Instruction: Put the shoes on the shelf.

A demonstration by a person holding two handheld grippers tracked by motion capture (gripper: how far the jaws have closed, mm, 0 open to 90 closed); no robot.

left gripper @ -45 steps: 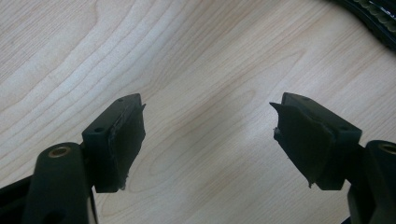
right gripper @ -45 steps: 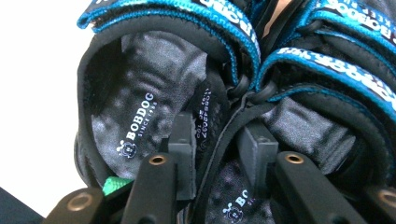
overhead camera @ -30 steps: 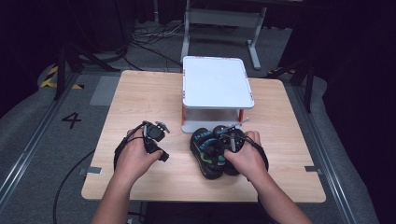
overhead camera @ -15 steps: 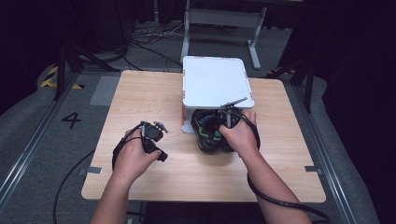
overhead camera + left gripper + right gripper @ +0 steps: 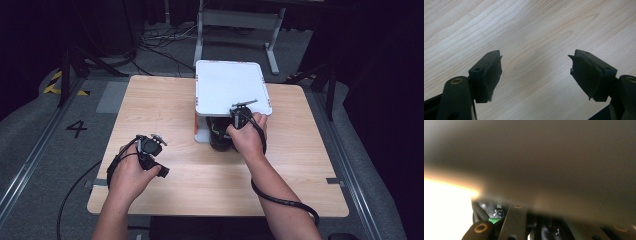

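A white stand (image 5: 232, 92) and black shoes (image 5: 218, 136) sit on the wooden table (image 5: 160, 107).

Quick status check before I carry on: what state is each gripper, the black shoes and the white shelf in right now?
Left gripper: open, nothing between its fingers, over bare wooden table.
Right gripper: shut on the black shoes, at the shelf's front edge.
Black shoes: held, partly tucked under the shelf, front part showing.
White shelf: upright on the table, nothing on its top.

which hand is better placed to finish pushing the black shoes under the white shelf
Right. The right gripper is shut on the black shoes at the white shelf edge; the left gripper hangs open over bare table.
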